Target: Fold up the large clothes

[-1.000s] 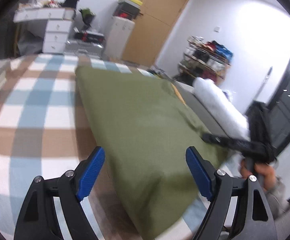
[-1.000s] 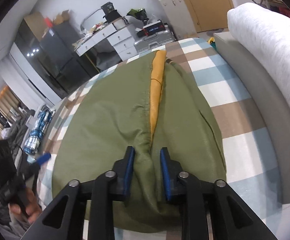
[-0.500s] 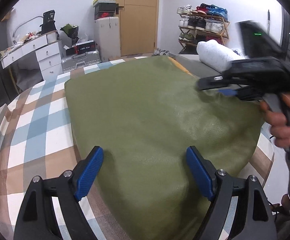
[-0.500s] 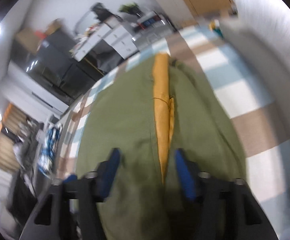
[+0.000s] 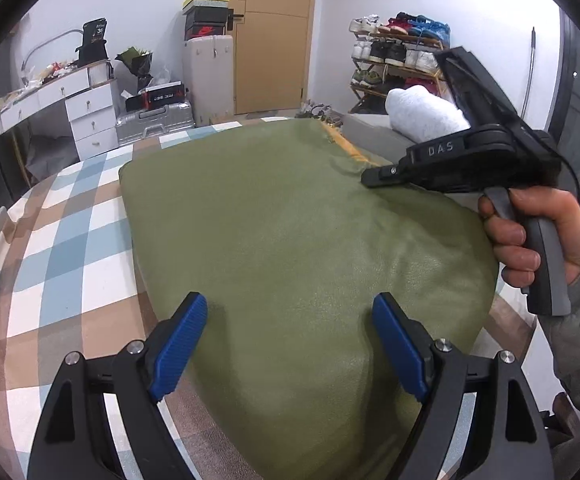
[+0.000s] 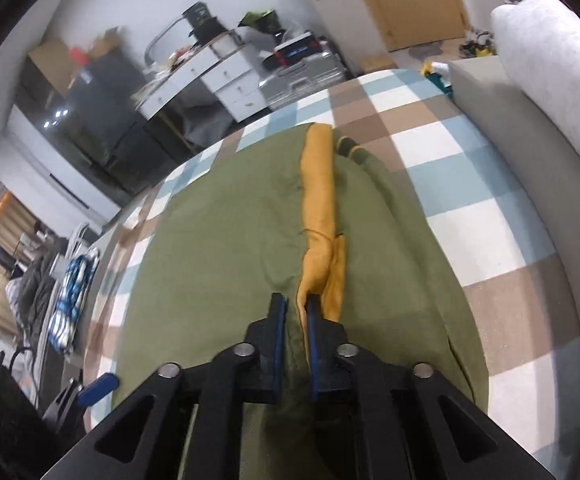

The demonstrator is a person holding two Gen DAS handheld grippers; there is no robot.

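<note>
Olive-green jacket [image 5: 290, 240] lies spread on the checked bed [image 5: 62, 248], its orange lining [image 6: 319, 216] showing along one edge; no fold looks finished yet. Right tool [image 6: 295, 320] has just been closing and pinches fabric beside the lining; left tool [image 5: 290, 344] hovers wide apart over the near hem, gripping nothing.
</note>
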